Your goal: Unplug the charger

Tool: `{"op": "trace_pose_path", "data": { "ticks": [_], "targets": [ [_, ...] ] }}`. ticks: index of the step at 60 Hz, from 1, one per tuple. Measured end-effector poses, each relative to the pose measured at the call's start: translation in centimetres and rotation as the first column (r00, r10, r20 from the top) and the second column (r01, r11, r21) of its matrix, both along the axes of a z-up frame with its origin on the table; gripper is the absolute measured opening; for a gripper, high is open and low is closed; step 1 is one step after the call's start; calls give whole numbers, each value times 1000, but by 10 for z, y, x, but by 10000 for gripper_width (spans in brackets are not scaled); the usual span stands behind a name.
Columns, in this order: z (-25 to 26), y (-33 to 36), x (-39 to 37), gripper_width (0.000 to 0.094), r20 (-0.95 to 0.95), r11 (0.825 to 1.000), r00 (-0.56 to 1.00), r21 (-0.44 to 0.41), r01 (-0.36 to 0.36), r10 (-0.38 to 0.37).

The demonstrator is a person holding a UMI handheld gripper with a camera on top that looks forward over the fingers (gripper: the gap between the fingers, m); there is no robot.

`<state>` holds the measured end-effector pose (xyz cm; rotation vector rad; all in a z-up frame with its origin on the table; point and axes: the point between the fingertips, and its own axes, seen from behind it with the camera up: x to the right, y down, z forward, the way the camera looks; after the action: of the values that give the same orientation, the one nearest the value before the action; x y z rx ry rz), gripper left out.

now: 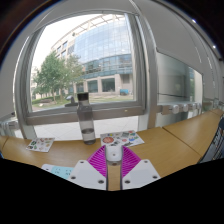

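A small white charger (114, 151) sits between the tips of my gripper (113, 158). Both magenta pads (98, 160) close in on its sides and touch it, so the gripper is shut on it. The charger is above the wooden table (170, 140), just in front of a printed sheet. No socket or cable shows; whatever lies behind the charger is hidden.
A dark bottle with a grey cap (87, 115) stands beyond the fingers by the large window (90, 60). Printed sheets lie on the table: one just ahead (125, 138), one far left (40, 145), one near left (58, 171).
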<state>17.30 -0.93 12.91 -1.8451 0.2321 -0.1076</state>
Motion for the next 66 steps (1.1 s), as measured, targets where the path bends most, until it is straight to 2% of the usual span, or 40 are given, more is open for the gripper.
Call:
{"op": "trace_pose_path", "data": {
  "ticks": [4, 12, 22, 30, 38, 47, 56, 66],
  "targets": [
    [-52, 0, -5, 146, -8, 998, 1000, -64, -20, 19],
    [-86, 2, 5, 165, -31, 992, 997, -108, -71, 68],
    [-116, 6, 9, 196, -41, 986, 995, -136, -96, 91],
    [-115, 6, 11, 270, -18, 987, 994, -112, -113, 112],
    [-112, 1, 8, 578, -25, 985, 992, -118, -123, 121],
    [-64, -17, 3, 778, -20, 988, 989, -48, -149, 148],
    [-17, -53, -2, 807, -9, 987, 987, 17, -161, 161],
    [-15, -102, -14, 813, -25, 983, 983, -26, -183, 182]
  ]
}}
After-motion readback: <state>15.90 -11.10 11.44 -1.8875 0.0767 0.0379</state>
